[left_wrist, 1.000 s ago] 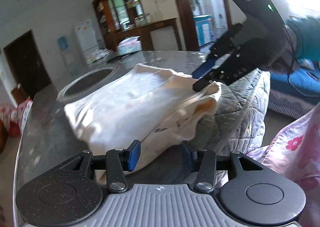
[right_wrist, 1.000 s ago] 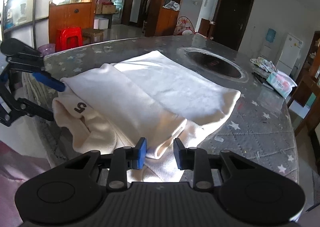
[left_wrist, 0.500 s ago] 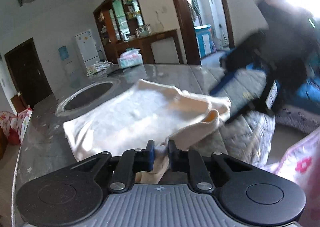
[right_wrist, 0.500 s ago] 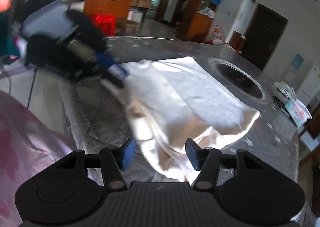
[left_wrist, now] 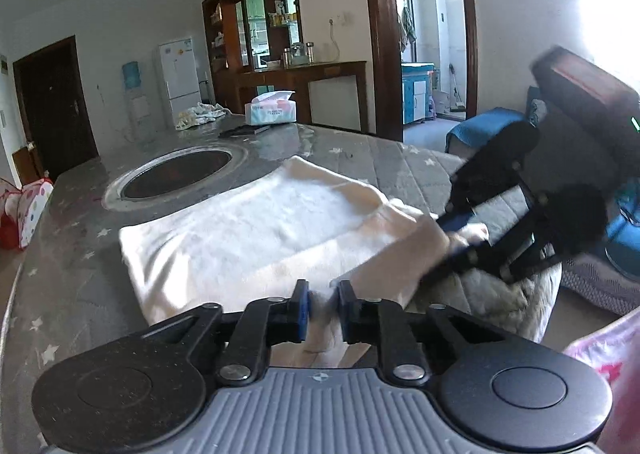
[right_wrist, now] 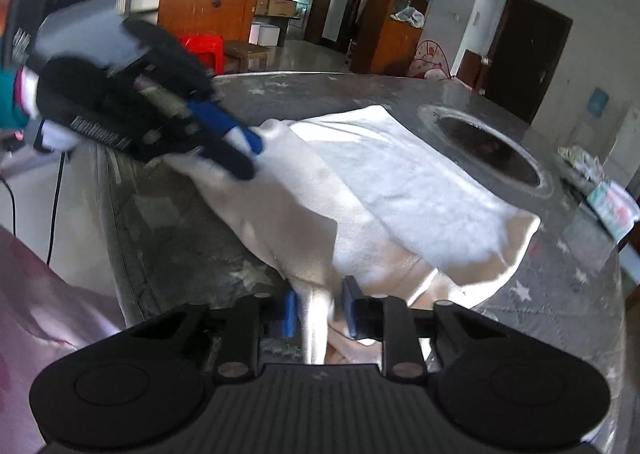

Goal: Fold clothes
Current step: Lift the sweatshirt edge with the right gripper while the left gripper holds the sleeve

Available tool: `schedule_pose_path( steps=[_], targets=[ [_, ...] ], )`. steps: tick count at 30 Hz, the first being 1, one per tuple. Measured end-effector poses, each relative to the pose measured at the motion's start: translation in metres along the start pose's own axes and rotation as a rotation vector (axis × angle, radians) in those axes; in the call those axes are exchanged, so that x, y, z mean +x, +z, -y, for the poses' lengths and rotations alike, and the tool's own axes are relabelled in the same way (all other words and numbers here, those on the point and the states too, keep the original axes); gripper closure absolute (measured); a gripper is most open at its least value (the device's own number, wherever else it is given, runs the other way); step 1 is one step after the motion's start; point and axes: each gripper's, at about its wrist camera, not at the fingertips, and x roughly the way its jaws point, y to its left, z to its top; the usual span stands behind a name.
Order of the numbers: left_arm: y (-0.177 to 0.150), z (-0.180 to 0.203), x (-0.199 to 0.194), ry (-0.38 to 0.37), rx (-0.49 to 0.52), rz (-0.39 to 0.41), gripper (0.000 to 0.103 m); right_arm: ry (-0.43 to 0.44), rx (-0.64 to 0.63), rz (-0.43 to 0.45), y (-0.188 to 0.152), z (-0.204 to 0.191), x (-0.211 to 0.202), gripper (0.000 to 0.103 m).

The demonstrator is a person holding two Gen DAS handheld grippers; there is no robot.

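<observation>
**Two tongs pinching one cream garment at the tabletop's near edge**

Left wrist view: the left tongs (left_wrist: 323, 308) had just been opening slightly, yet cream cloth still sat pinched between the blue pads. The cream garment (left_wrist: 256, 230) lay folded on the grey star-print tabletop (left_wrist: 72, 254), reaching from beside the round recess (left_wrist: 178, 175) to the near edge. The right tongs (left_wrist: 460, 232) gripped its other near corner, blurred. A tissue box (left_wrist: 272, 111) stood at the far edge.

Right wrist view: the right tongs (right_wrist: 320, 312) had just been closing, a strip of the garment (right_wrist: 400, 181) clamped between them. The left tongs (right_wrist: 244, 149) held the far corner, lifted off the tabletop (right_wrist: 560, 294).
</observation>
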Motion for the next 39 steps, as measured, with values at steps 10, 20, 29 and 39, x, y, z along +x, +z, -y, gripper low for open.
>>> schedule_pose_path(
  steps=[10, 20, 29, 39],
  targets=[
    [-0.035, 0.014, -0.014, 0.085, 0.138, -0.046, 0.051, 0.005, 0.074, 0.025, 0.007, 0.011, -0.003, 0.09],
    [-0.029, -0.001, -0.027, 0.049, 0.045, -0.028, 0.098, -0.016, 0.055, 0.069, 0.012, 0.002, -0.02, 0.094],
    [-0.018, 0.021, -0.095, -0.054, 0.013, -0.012, 0.098, 0.07, 0.006, 0.078, 0.016, -0.022, -0.086, 0.094],
    [0.022, 0.013, -0.103, 0.013, 0.051, 0.056, 0.098, 0.059, 0.012, 0.107, 0.041, -0.013, -0.113, 0.096]
  ],
)
